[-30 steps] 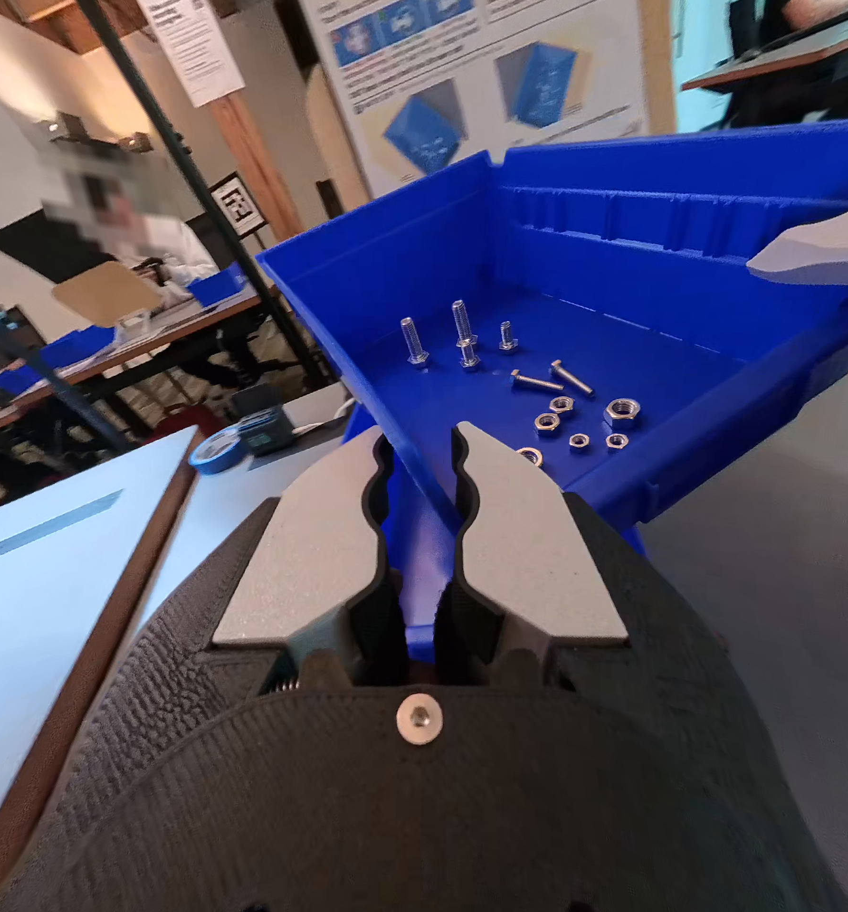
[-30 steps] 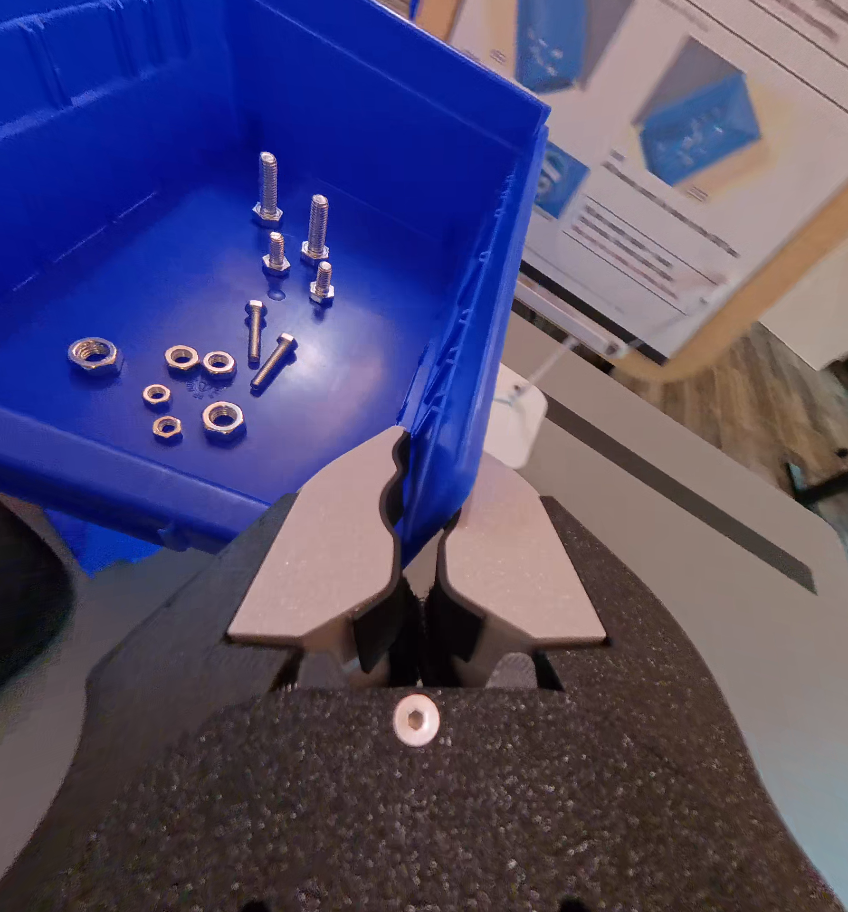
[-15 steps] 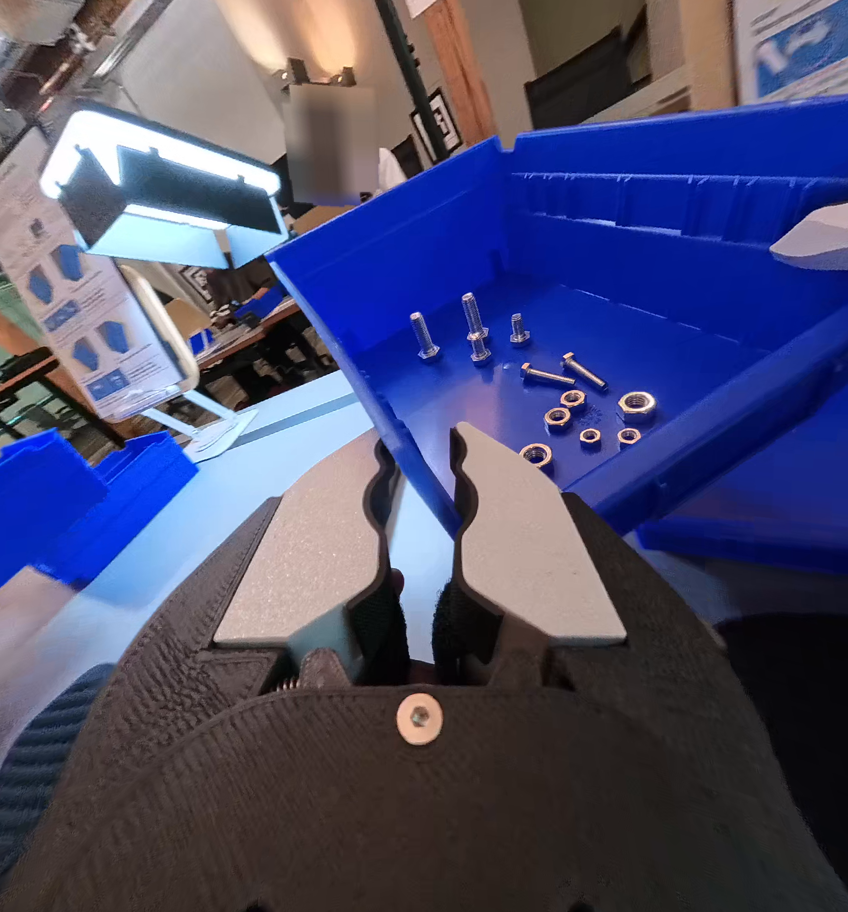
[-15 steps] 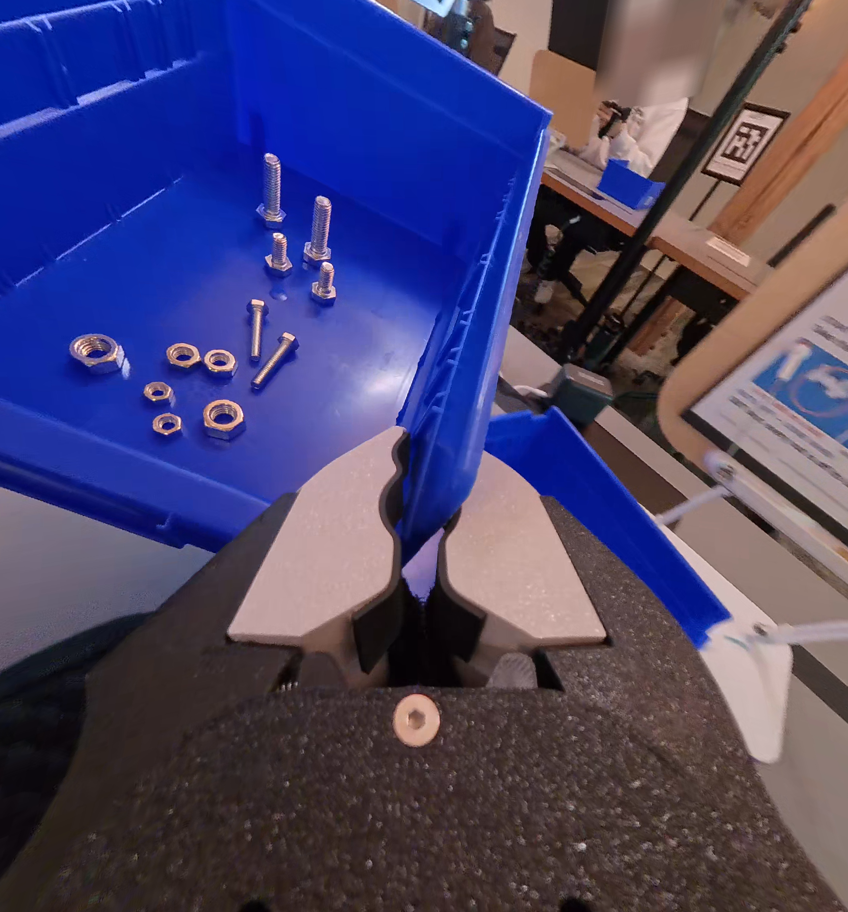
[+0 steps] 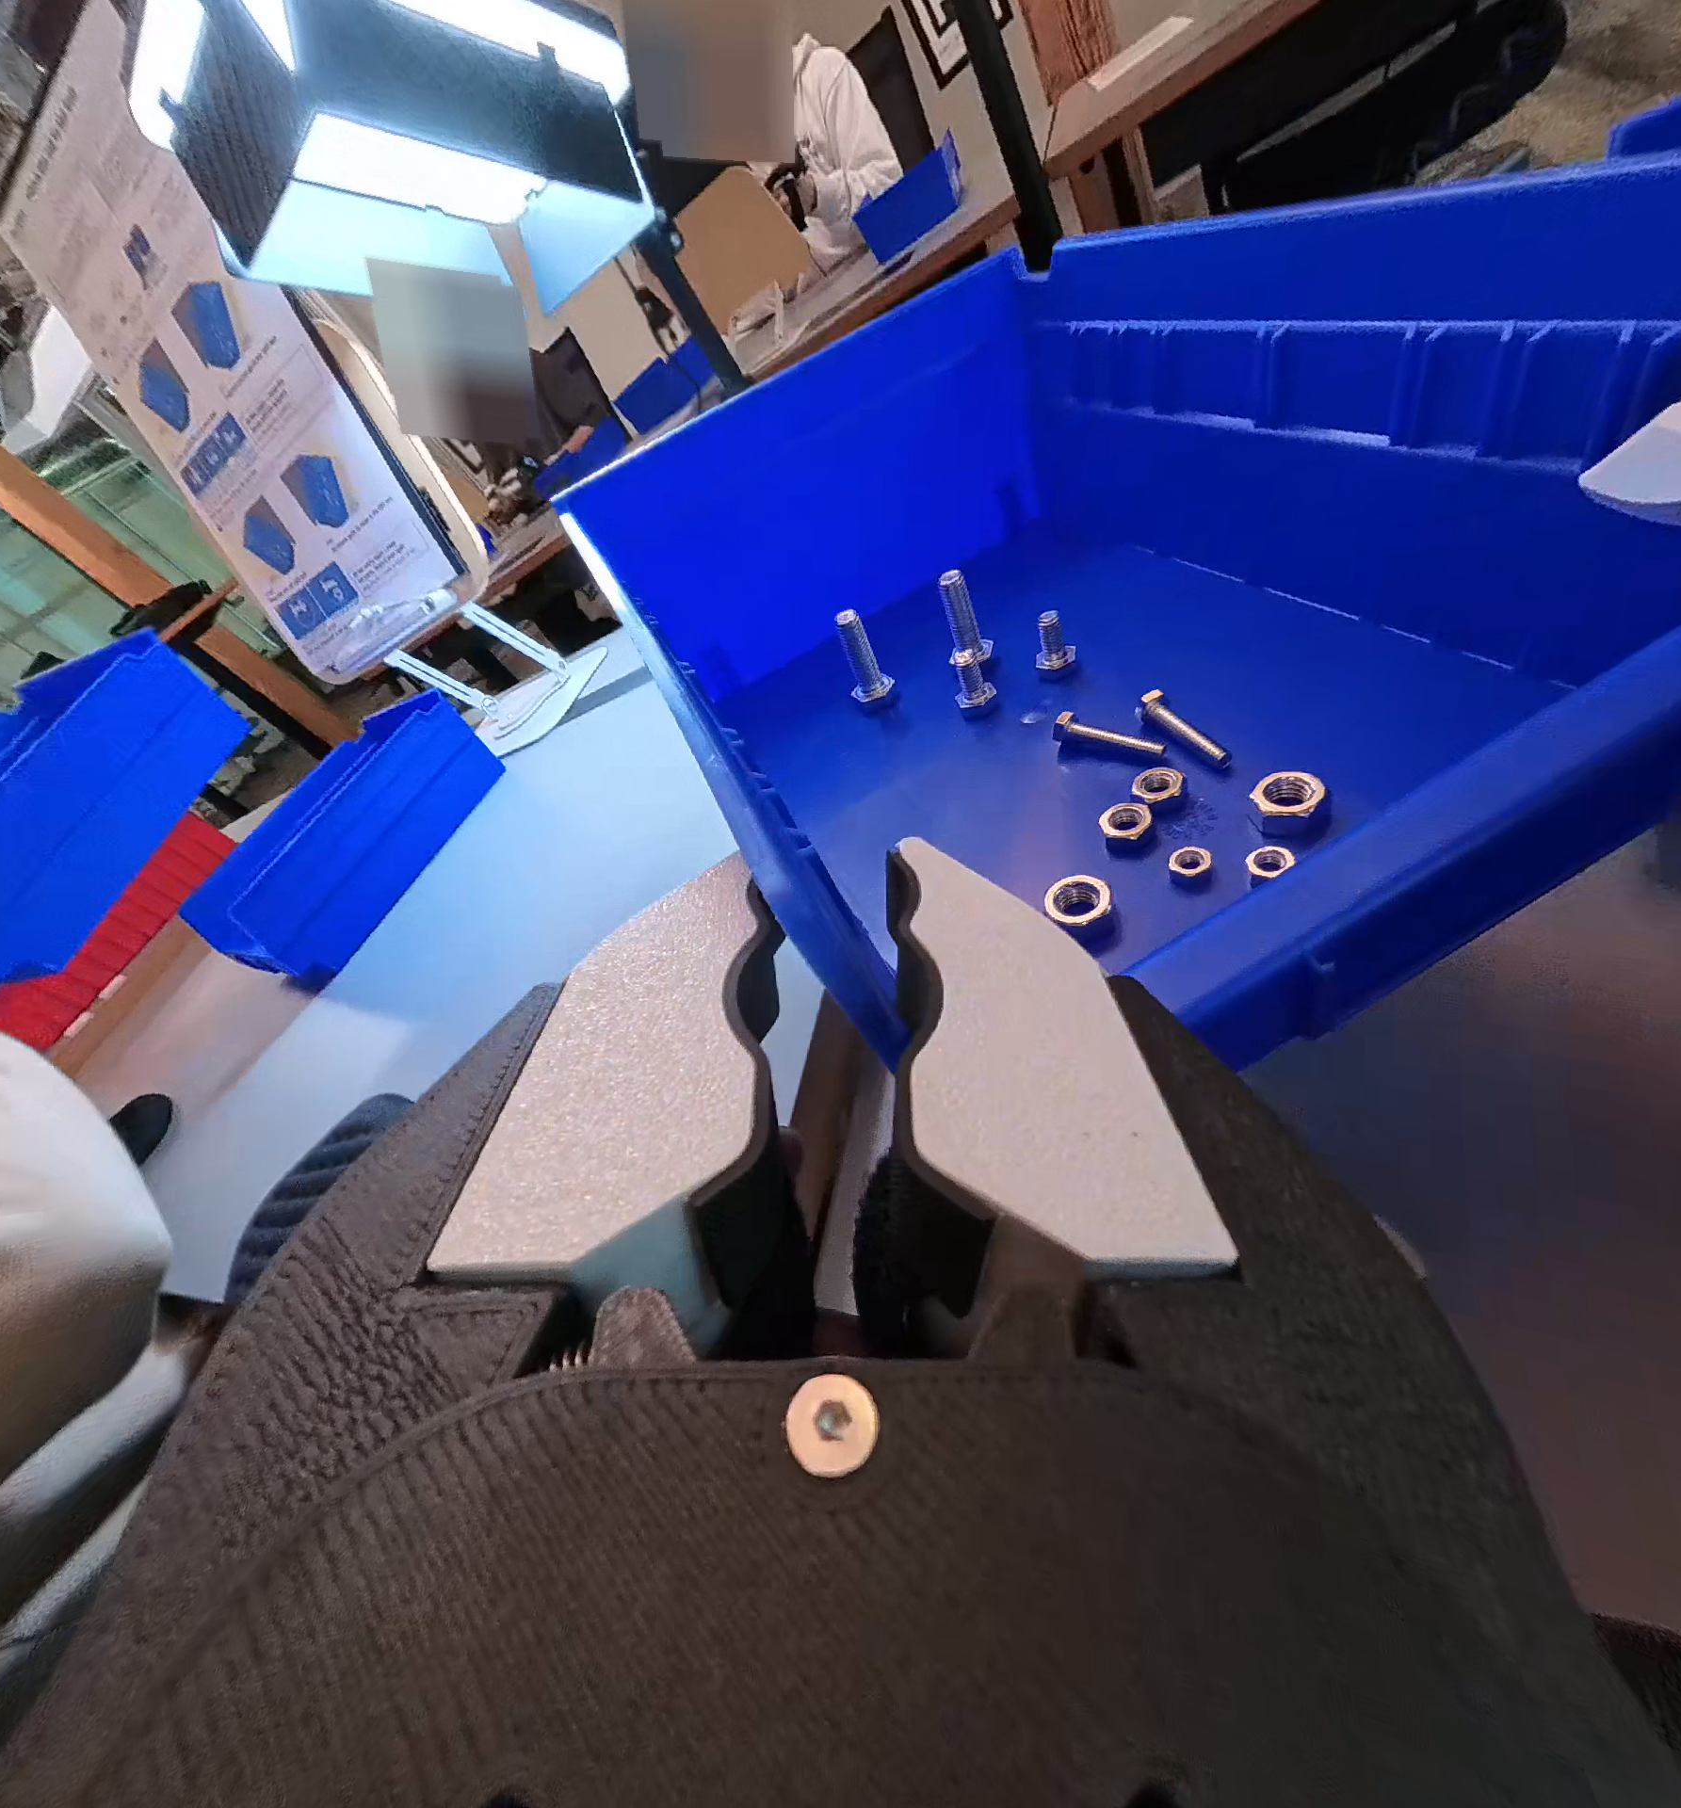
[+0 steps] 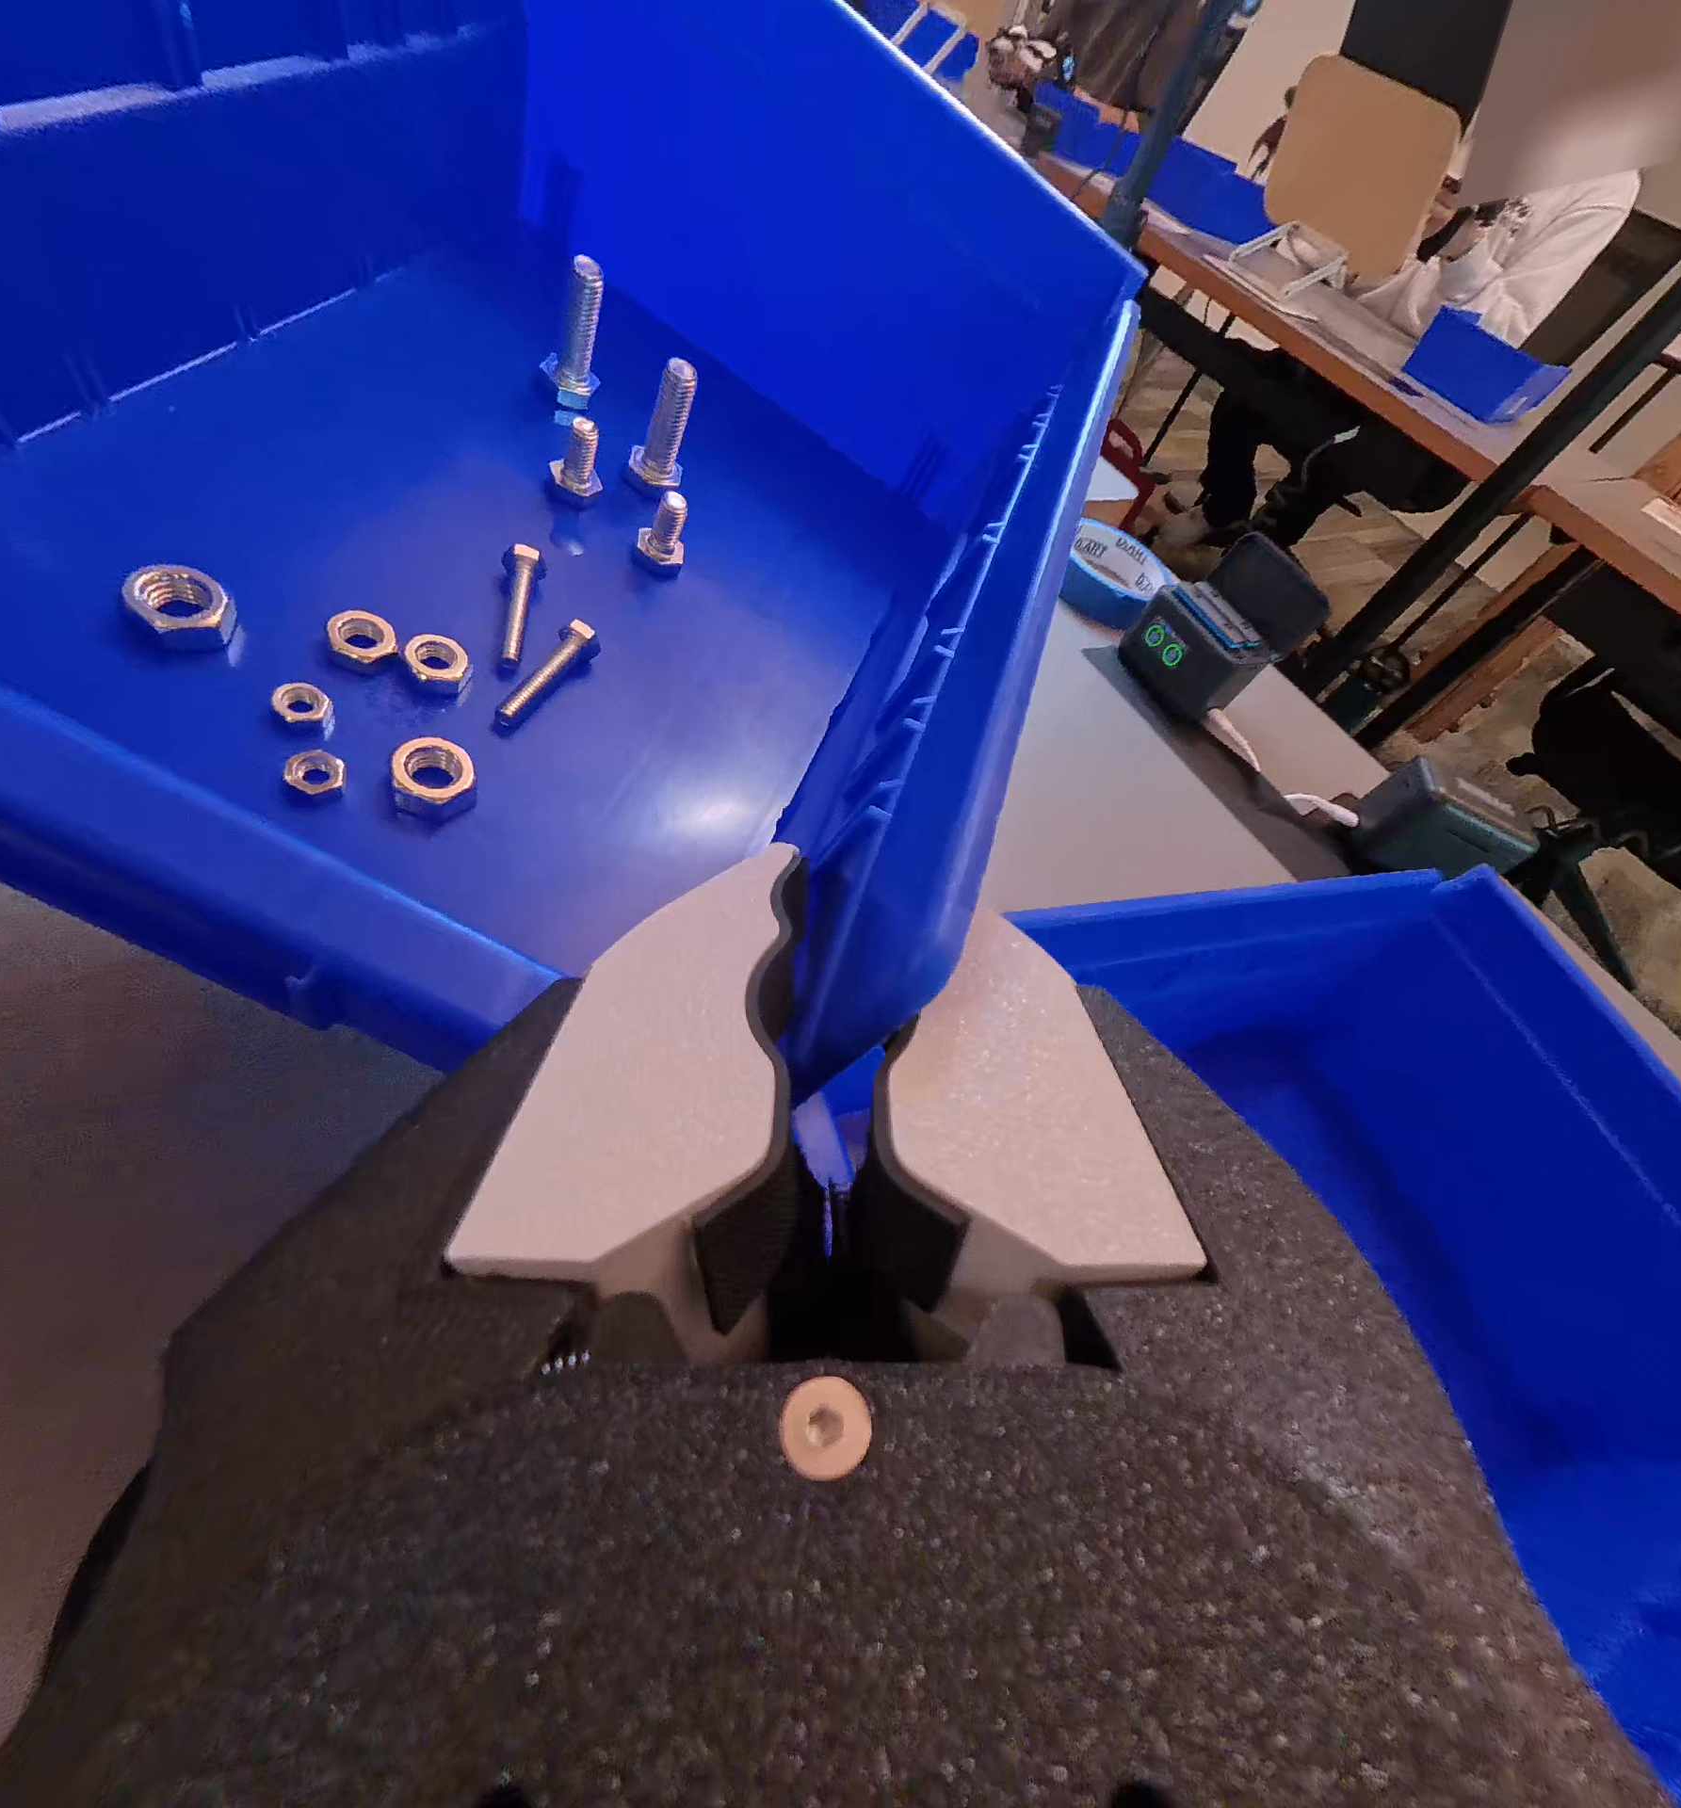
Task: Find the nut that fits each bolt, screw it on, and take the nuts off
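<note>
A: Which step is this?

B: Setup, I'd judge. No nut is on a bolt yet. The left gripper (image 5: 831, 915) is clamped on one side wall of the blue bin (image 5: 1208, 411), the right gripper (image 6: 870, 944) is clamped on the opposite side wall, and the bin hangs between them, front lip low.

A: Where's the hardware?

B: All on the bin floor. Six nuts (image 6: 357, 685) lie flat in a loose cluster near the low front lip. Four bolts (image 6: 660, 421) stand on their heads nearer the back wall, shanks upright. Two slimmer bolts (image 6: 543, 675) lie flat between the groups, long axes running roughly front to back, heads toward the back wall.

A: And next?

B: Probably set the bin level on the table (image 6: 1110, 783), beside the second bin (image 6: 1404, 1076) at the right, then let go of both walls. Keep it level, or the standing bolts may topple and the nuts slide.
</note>
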{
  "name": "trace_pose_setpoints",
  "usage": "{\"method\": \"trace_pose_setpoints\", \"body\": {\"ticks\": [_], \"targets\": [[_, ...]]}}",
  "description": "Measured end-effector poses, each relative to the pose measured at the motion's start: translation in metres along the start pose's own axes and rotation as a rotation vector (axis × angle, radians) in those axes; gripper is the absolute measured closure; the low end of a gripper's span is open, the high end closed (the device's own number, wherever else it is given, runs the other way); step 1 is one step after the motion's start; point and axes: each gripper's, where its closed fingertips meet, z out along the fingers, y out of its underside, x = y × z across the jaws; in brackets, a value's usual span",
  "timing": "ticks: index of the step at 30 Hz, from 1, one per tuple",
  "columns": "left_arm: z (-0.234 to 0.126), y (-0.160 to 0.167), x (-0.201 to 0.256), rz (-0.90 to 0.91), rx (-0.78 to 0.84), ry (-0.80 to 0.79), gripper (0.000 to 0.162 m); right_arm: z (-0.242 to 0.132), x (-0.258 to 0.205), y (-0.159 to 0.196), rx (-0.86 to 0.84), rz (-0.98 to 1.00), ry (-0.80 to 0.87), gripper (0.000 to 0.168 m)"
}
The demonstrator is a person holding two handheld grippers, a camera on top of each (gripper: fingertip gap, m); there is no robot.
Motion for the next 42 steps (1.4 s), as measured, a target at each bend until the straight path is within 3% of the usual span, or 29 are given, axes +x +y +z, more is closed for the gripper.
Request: {"method": "trace_pose_setpoints", "body": {"ticks": [11,26,30,33,37,42], "targets": [[0.013,0.054,0.026,-0.032,-0.055,0.108,0.144,0.004,-0.025,0.050,-0.108,-0.091,-0.006,0.154],[0.028,0.072,0.054,-0.094,-0.006,0.179,0.143,-0.003,-0.017,0.069,-0.130,-0.114,0.019,0.151],[0.031,0.079,0.057,-0.144,0.005,0.198,0.141,-0.005,-0.021,0.068,-0.096,-0.109,-0.035,0.142],[0.028,0.084,0.062,-0.189,0.008,0.229,0.132,-0.021,-0.023,0.060,-0.028,-0.108,-0.070,0.116],[0.018,0.077,0.054,-0.209,0.072,0.177,0.117,-0.066,-0.009,0.046,0.114,-0.043,-0.057,0.099],[0.001,0.038,0.041,-0.240,0.224,0.097,0.114,-0.123,0.073,0.063,0.163,-0.024,0.272,0.099]]}}
